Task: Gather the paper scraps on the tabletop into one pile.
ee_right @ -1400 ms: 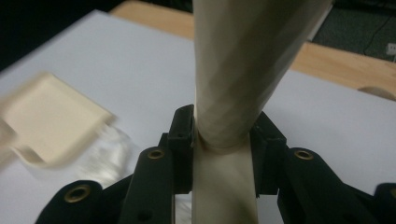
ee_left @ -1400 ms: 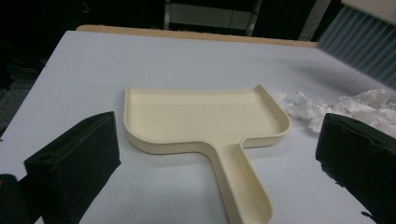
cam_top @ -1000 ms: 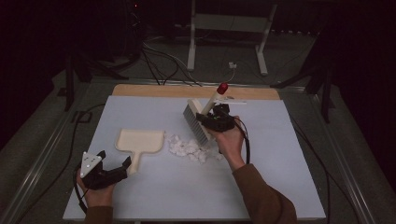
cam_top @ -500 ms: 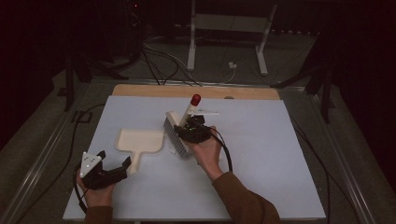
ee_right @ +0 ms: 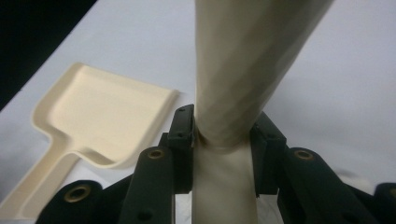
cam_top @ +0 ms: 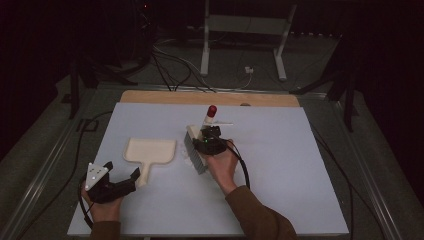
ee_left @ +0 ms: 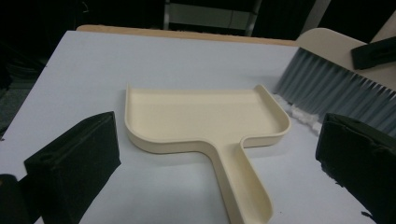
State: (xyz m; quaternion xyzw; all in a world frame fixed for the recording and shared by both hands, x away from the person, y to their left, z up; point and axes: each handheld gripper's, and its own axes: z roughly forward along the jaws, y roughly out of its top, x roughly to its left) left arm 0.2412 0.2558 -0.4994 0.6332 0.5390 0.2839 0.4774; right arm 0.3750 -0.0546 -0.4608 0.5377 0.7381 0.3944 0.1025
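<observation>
Right gripper (cam_top: 206,136) pinches brush (cam_top: 196,150) handle – bristles down on table (cam_top: 280,165), beside dustpan (cam_top: 150,152). Left gripper (cam_top: 125,181) spread – jaws either side of dustpan handle.

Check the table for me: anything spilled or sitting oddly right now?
Yes: white crumbs lie loose on the table, bunched against the brush bristles beside the dustpan, not yet in it. The dustpan lies flat, unheld, between the left gripper's open jaws.
</observation>
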